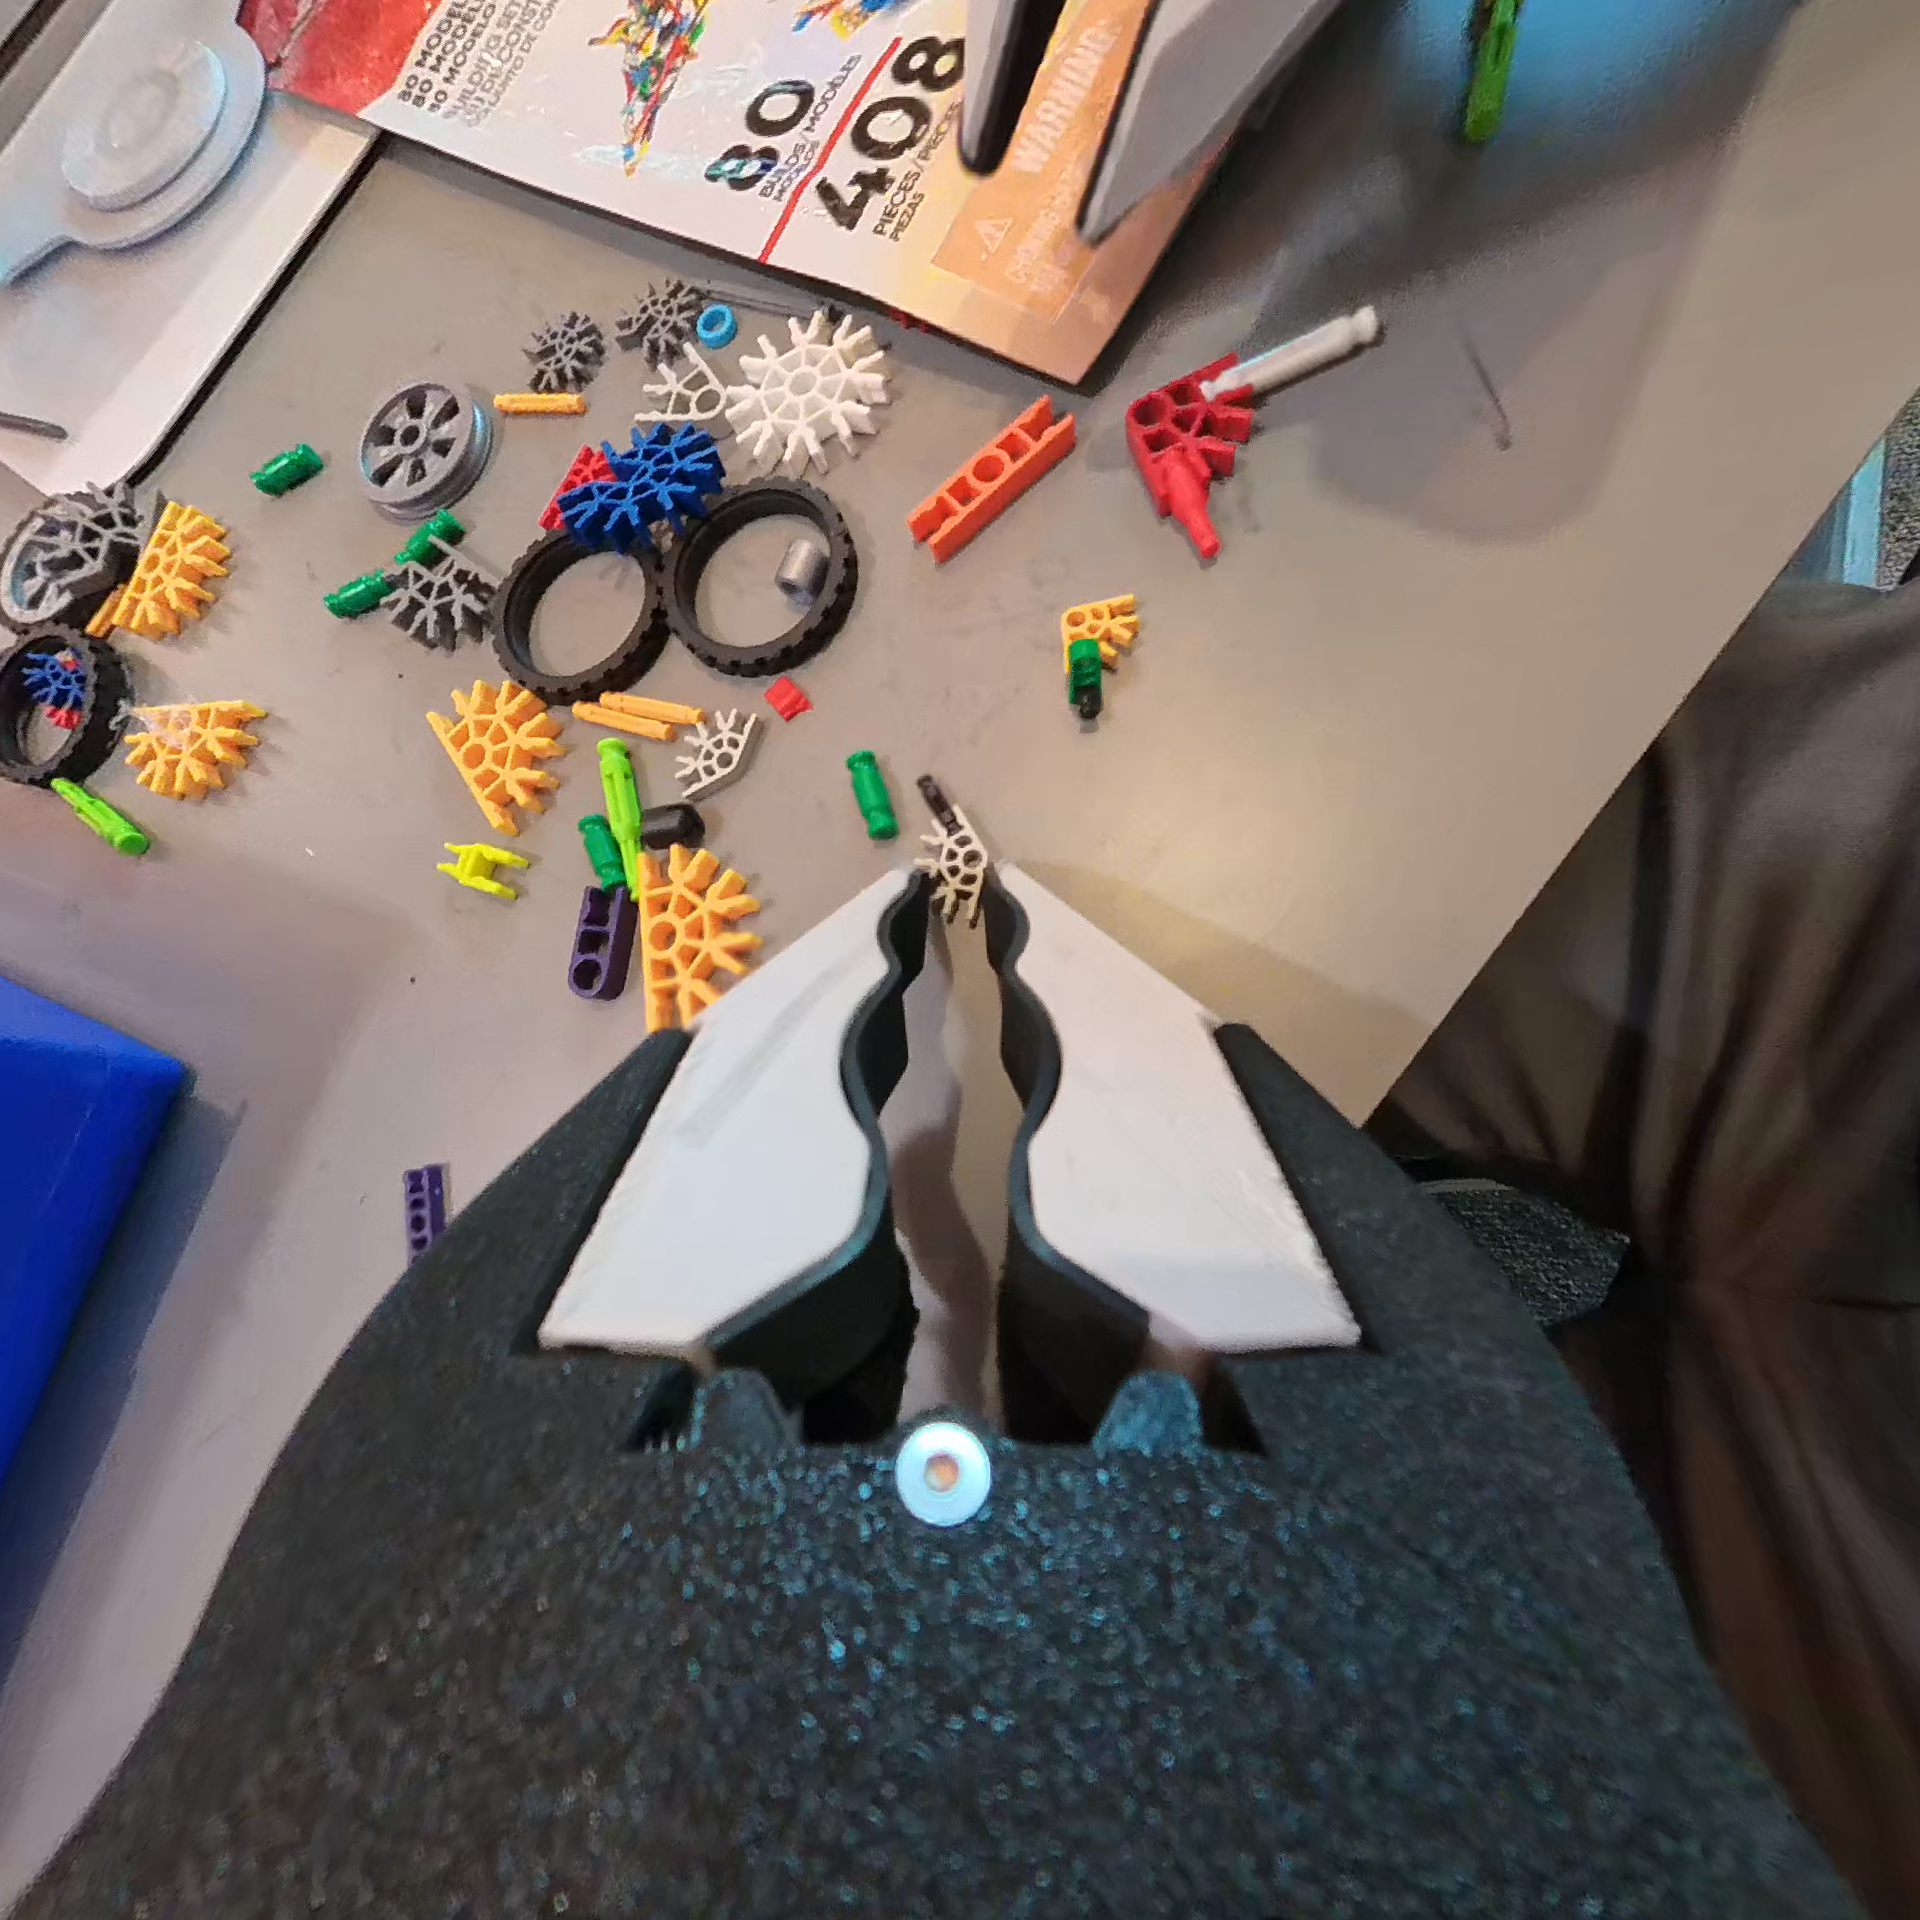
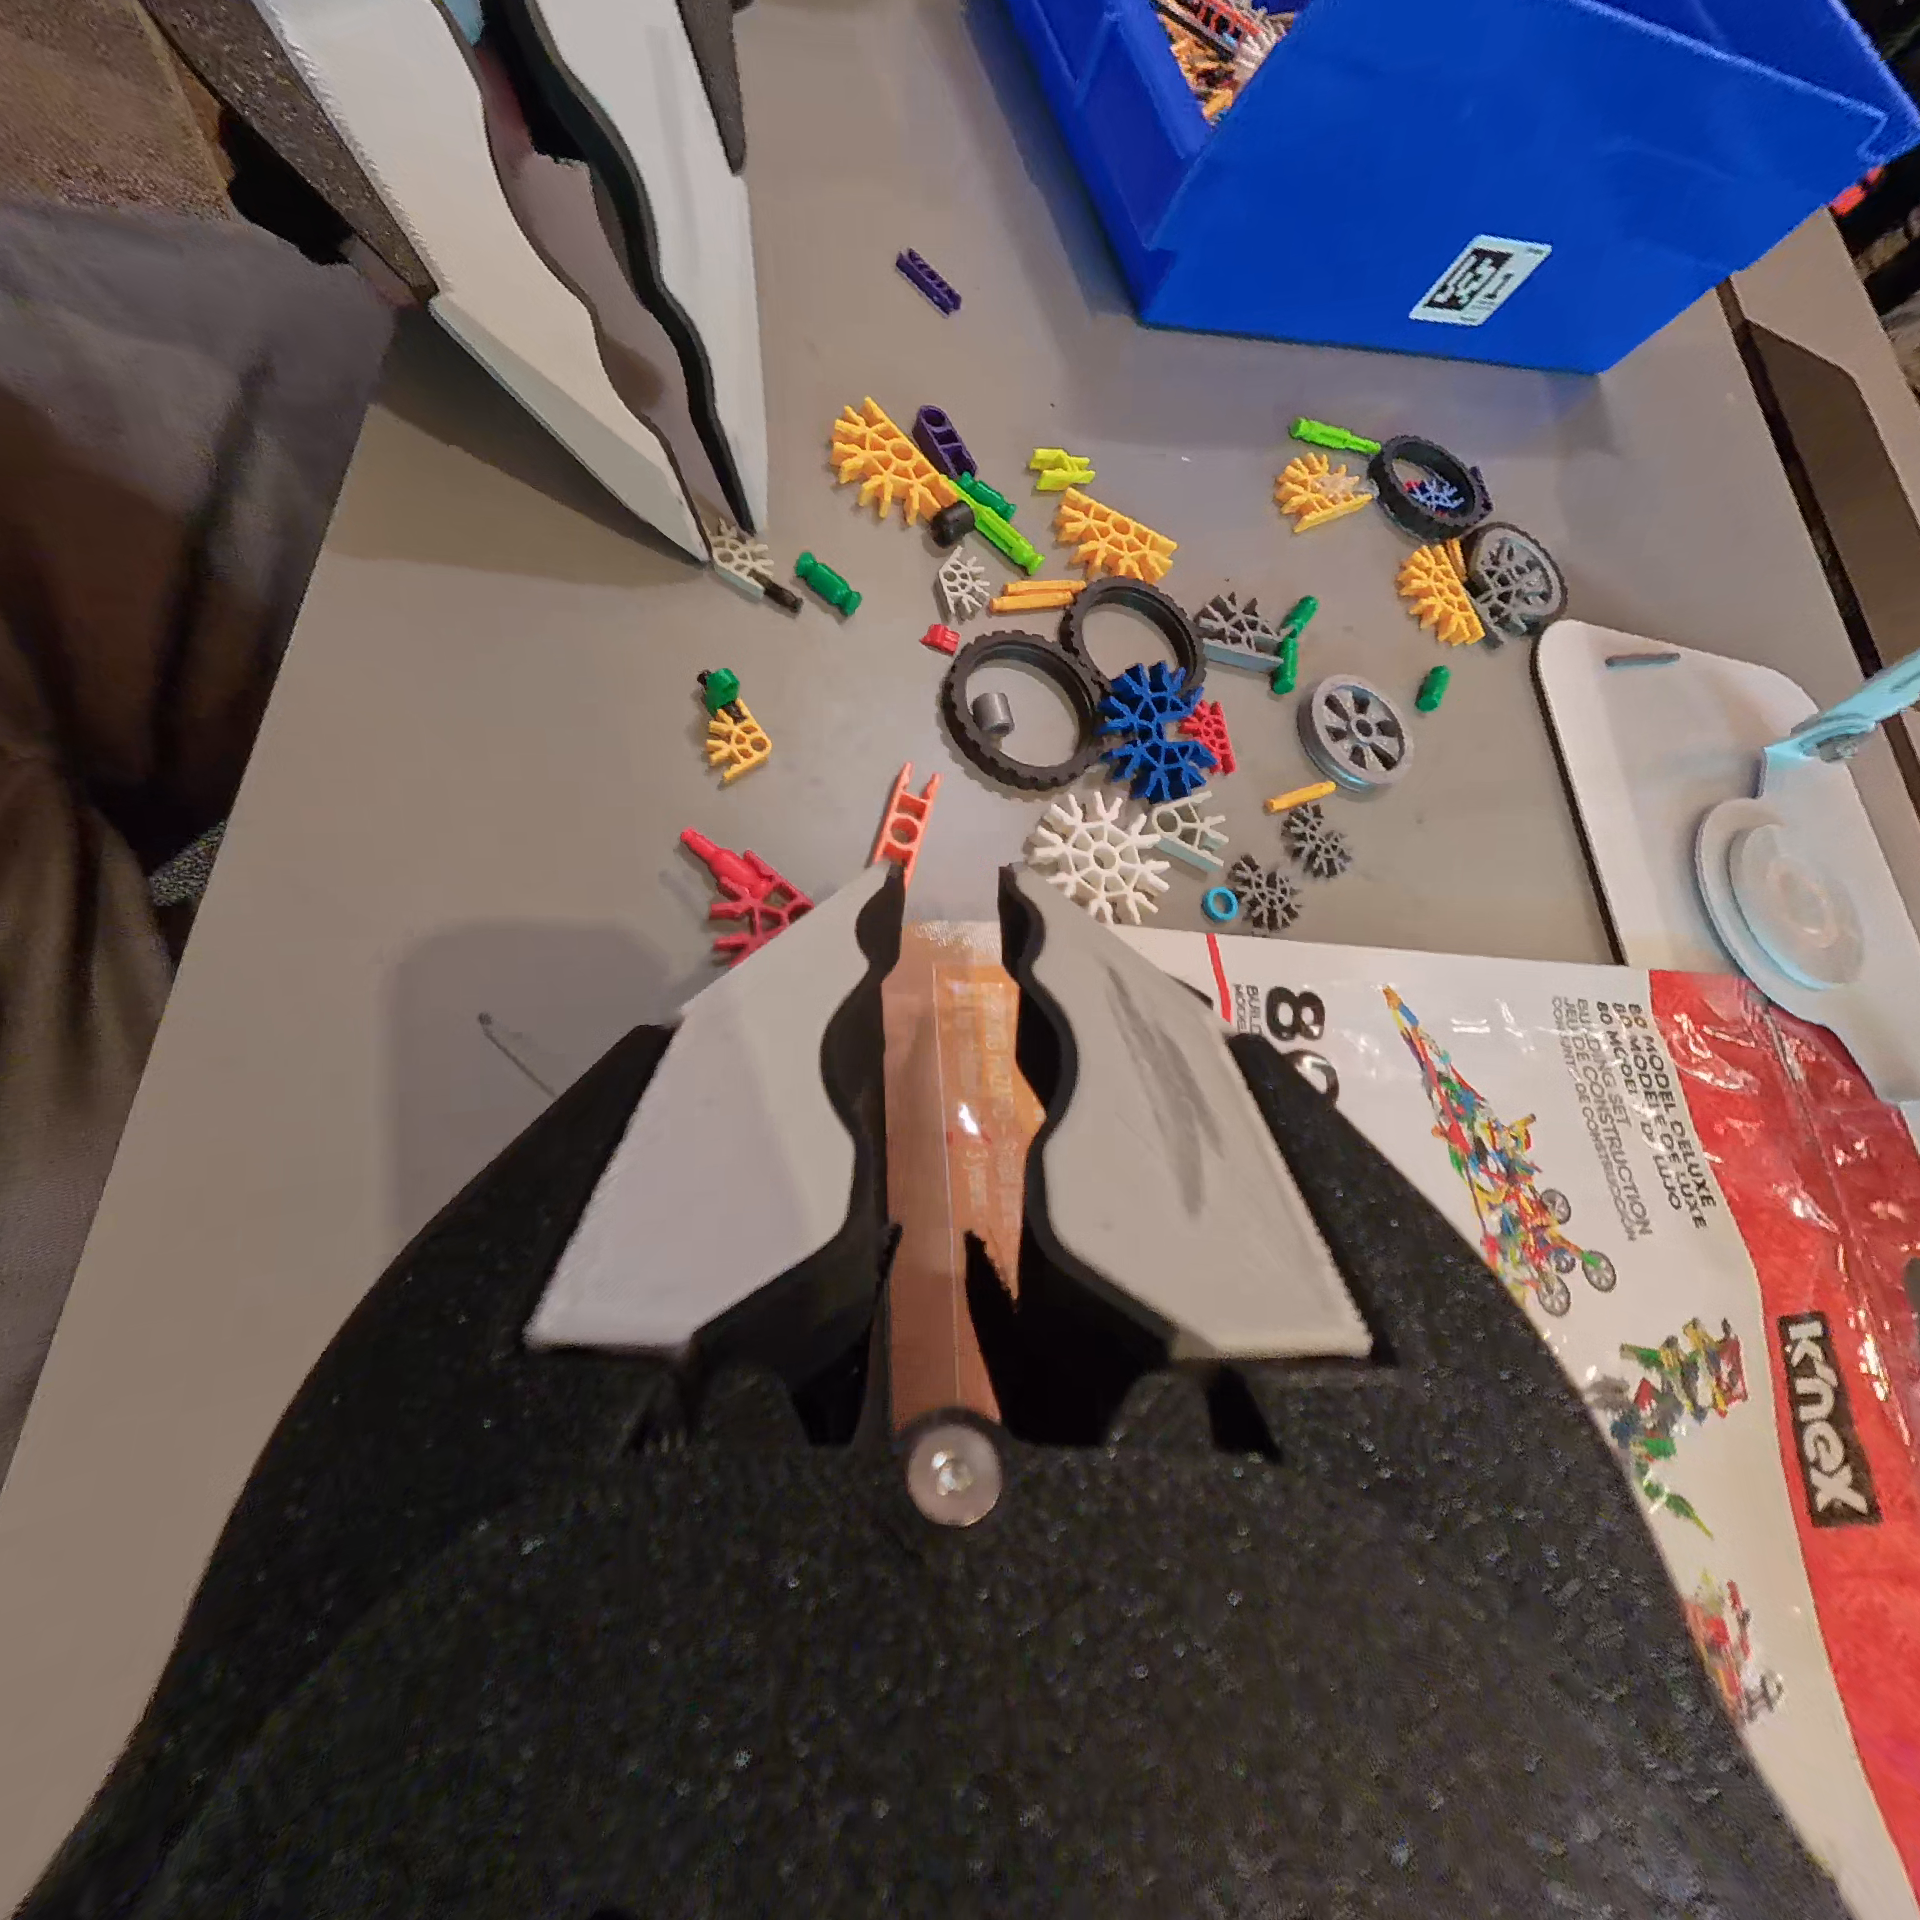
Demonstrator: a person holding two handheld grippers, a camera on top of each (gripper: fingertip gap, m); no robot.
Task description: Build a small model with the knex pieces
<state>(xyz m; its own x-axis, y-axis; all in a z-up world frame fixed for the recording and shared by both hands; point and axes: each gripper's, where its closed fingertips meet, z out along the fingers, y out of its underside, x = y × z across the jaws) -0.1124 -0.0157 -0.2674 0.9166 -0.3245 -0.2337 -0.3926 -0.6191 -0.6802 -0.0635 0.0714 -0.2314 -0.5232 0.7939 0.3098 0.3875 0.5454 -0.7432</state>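
**Left gripper closed on grey connector; right gripper open above printed sheet**

The left gripper (image 1: 954, 883) is clamped on a small grey connector (image 1: 956, 857) with a short black rod (image 1: 933, 795) plugged into it, at table (image 1: 1299, 831) level. The table's near edge runs just right of the tips, with dark fabric (image 1: 1714, 935) beyond it; bare table surface lies ahead and to the right of the held connector.

The right gripper (image 2: 948, 883) is seen with jaws parted and nothing between them, above the corner of a printed sheet (image 2: 1455, 1039). An orange connector (image 2: 906, 826) lies just past its left tip, and a red connector (image 2: 753, 894) just beside that finger.

Farther off, counted in the loose scatter: two empty black tyres (image 1: 675, 592), one white snowflake connector (image 1: 805, 390), one blue connector (image 1: 644, 483) and one grey wheel hub (image 1: 426, 447). A blue bin (image 2: 1455, 166) stands at the far edge.
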